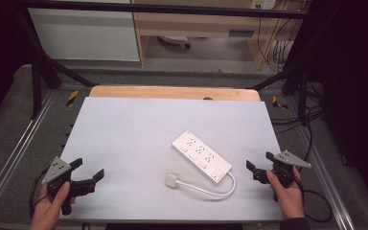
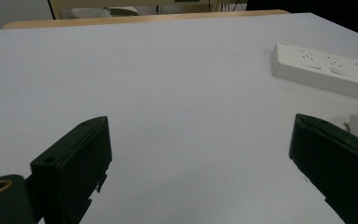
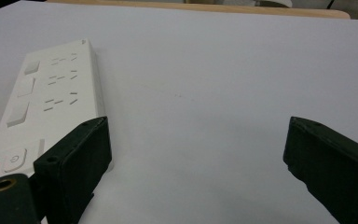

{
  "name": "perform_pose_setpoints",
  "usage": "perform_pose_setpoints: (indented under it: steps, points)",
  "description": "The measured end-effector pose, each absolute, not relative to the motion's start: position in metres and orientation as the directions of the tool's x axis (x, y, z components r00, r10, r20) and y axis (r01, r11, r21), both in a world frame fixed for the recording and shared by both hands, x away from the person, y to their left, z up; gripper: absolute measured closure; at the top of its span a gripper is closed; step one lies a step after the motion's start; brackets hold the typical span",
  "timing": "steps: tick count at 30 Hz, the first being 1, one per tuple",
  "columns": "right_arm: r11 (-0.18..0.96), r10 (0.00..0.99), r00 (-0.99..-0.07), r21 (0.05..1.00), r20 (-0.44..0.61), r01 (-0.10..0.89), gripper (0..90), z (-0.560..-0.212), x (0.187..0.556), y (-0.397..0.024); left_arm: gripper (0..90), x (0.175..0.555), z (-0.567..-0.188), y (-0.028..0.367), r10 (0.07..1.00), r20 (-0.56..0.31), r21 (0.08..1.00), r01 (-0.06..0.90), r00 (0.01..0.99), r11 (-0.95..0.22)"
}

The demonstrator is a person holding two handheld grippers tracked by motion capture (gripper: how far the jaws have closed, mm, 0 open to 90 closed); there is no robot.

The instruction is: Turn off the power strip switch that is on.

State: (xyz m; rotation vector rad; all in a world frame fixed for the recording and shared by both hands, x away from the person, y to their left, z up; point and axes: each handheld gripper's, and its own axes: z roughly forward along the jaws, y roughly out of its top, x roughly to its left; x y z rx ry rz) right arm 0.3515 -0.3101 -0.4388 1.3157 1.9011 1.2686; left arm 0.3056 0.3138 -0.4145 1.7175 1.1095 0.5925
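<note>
**Both grippers spread wide, power strip untouched**

Left gripper (image 1: 87,169), black with a grey three-cornered plate: near-left table corner, jaws wide, nothing between them. White rectangular plastic power strip (image 1: 201,151): lies flat and diagonal, right of centre on the pale grey table top (image 1: 129,129); its white cord (image 1: 210,190) loops to a white plug (image 1: 171,179). Right gripper (image 1: 258,162): just beside the strip's switch end, apart from it, jaws wide, empty.

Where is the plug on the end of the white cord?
In the high view, the plug lies on the white table, just left of the power strip, between both grippers.
</note>
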Motion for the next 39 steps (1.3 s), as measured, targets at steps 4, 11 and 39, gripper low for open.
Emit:
perform_pose_setpoints:
  steps: [4,11,39]
  points:
    - [0.098,0.906,-0.411,0.895,0.101,0.436,8.1,-0.438,0.351,-0.309,5.6,0.305,-0.415,0.313,0.877,-0.096,0.904,0.410,0.471,-0.121]
    - [0.102,0.902,-0.421,0.898,0.099,0.428,6.4,-0.437,0.352,-0.306,5.6,0.305,-0.415,0.313,0.875,-0.096,0.904,0.410,0.474,-0.123]
    - [0.078,0.903,-0.415,0.910,0.109,0.407,4.9,-0.425,0.350,-0.289,5.5,0.306,-0.416,0.310,0.868,-0.090,0.898,0.417,0.489,-0.142]
